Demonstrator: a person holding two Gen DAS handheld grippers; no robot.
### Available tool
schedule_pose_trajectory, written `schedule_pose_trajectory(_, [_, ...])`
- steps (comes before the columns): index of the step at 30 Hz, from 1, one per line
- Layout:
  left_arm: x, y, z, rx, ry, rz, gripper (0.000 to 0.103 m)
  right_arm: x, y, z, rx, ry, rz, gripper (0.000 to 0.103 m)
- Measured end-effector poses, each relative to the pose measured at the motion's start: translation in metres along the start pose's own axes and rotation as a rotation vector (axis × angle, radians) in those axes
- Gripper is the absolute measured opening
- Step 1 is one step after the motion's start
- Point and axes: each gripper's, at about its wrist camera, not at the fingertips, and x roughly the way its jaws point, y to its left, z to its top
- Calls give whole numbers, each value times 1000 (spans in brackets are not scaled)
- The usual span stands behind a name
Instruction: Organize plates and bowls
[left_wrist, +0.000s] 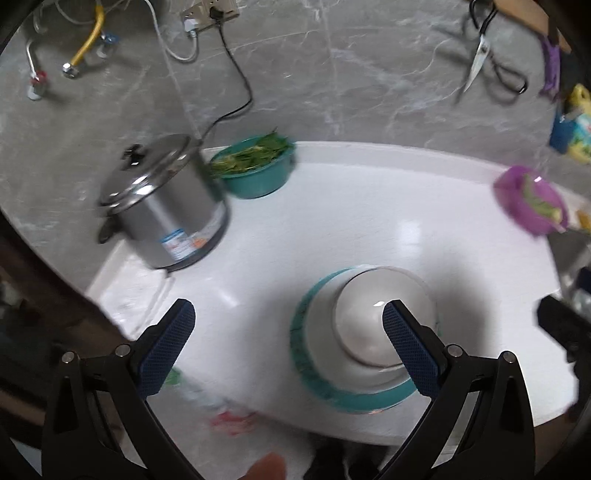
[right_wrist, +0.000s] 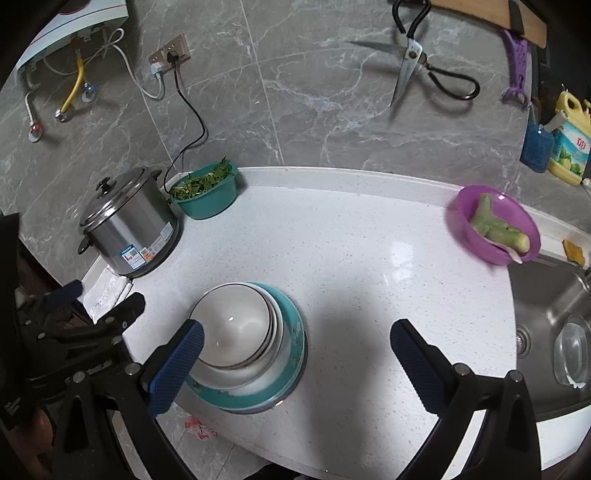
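Both the left hand-held gripper (left_wrist: 288, 341) and right hand-held gripper (right_wrist: 297, 360) are hovering open and empty; white ceramic bowls (right_wrist: 236, 328) are sitting nested on the teal-rimmed plate (right_wrist: 291, 350) near the white speckled tabletop's (right_wrist: 351, 258) front edge, so stacking is looking largely done.

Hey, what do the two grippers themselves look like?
Both the left gripper and right gripper look alike: black plastic frames with silver pivot bolts and two long fingers faced with blue cross-hatched pads. No cables or sleeves show.

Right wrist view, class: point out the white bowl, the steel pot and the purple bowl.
white bowl (right_wrist: 236, 325), right wrist view, inner floor
steel pot (right_wrist: 133, 229), right wrist view, side wall
purple bowl (right_wrist: 476, 236), right wrist view, front rim
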Motion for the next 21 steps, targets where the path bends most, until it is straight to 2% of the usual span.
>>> schedule_pose_trajectory(5, [-4, 6, -9, -76, 73, -121, 103, -19, 8, -6, -12, -34, -19, 103])
schedule_pose_trajectory(8, [-8, 8, -12, -45, 46, -106, 103, -25, 14, -6, -7, -53, -40, 103])
schedule_pose_trajectory(12, [-12, 20, -13, -36, 35, -163, 103, -30, 25, -9, 5, -60, -75, 103])
schedule_pose_trajectory(21, [-5, 49, -6, -49, 43, -233, 103, -34, 47, -11, 25, -47, -153, 103])
